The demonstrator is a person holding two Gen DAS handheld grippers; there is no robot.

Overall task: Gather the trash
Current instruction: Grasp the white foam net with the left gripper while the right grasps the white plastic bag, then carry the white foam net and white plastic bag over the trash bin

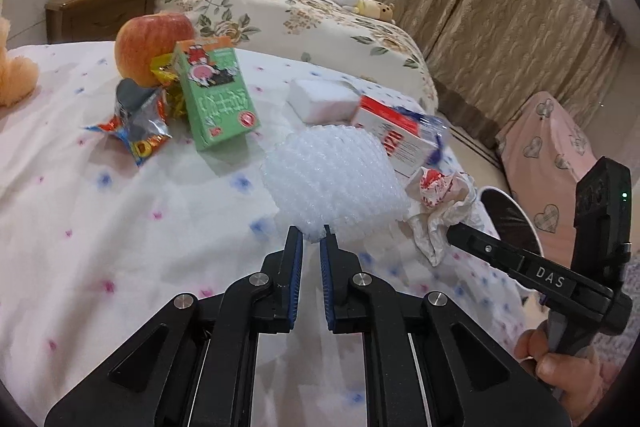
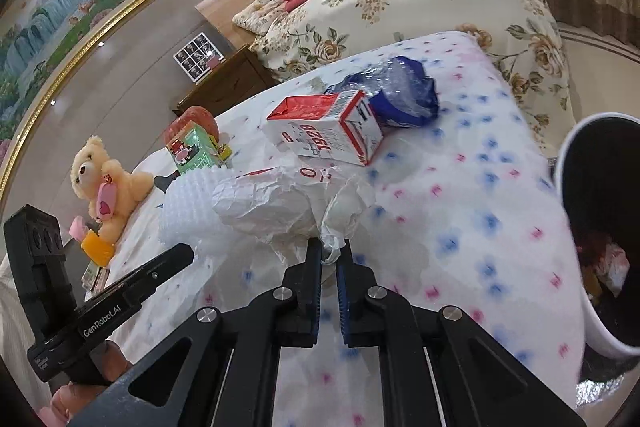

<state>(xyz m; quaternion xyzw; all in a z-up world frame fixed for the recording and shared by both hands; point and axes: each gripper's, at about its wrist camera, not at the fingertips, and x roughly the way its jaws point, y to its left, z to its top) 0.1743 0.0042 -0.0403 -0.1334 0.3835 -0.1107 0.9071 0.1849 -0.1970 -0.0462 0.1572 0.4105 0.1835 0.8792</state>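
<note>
While the left gripper [image 1: 311, 235] pinches the near corner of a knobbly sheet of clear bubble wrap [image 1: 336, 183], its blue ribbed pads nearly meeting on the plastic, the right gripper [image 2: 330, 254] is clamped on a thin twisted tail of crumpled white paper [image 2: 272, 203] printed with red. Both pieces lie on a soft white bedspread [image 1: 120, 227] dotted with blurry pink and blue flowers. Just behind the bubble wrap sits a boxy red-and-white milk carton [image 2: 324, 131] on its side, with a glossy blue plastic wrapper [image 2: 404, 95] touching its far end. Left of the bubble wrap a green carton [image 1: 218, 95] leans against a round red apple [image 1: 148, 43], beside a crinkled foil snack bag [image 1: 136, 123]. Right of the bubble wrap, off the bed's edge, stands a round white bin [image 2: 576, 227] with a dark liner holding scraps
</note>
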